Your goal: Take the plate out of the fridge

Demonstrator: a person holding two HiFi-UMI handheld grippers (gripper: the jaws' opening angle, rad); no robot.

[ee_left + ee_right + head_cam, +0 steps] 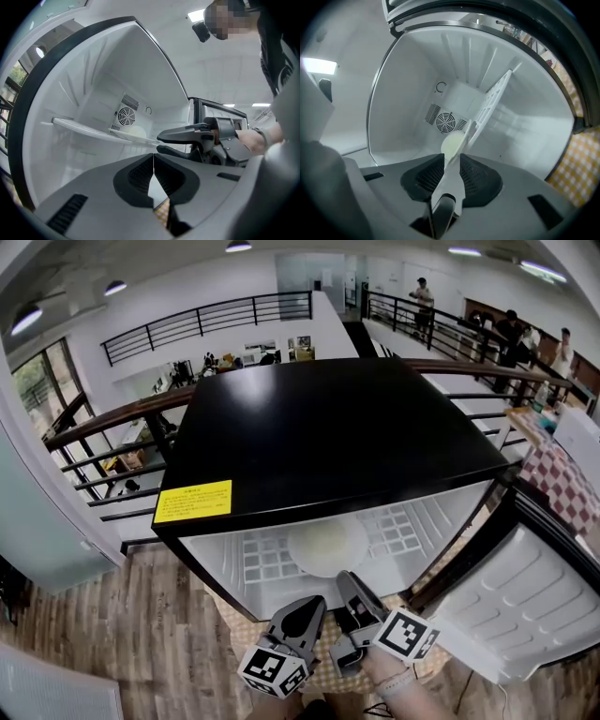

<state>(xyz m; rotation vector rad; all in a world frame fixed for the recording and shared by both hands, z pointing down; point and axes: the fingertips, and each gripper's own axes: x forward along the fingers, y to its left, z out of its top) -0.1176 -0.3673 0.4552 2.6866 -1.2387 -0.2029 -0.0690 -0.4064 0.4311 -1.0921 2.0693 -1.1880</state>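
Note:
A pale round plate [326,545] lies on the white wire shelf [258,559] inside the open black fridge [328,427]. My right gripper [343,576] reaches in at the plate's near edge. In the right gripper view the plate [452,143] shows edge-on, and its rim runs in between the jaws of the right gripper [451,157], which are closed onto it. My left gripper [317,601] waits just left of the right one, outside the fridge mouth. In the left gripper view the left gripper [153,155] is shut on nothing, and the right gripper [160,143] straddles the plate's rim.
The fridge door [530,596] hangs open at the right. A fan grille [446,123] sits in the fridge's back wall. A checked mat [323,676] lies under the fridge. A railing [103,423] runs behind it, and wooden floor [141,634] lies to the left.

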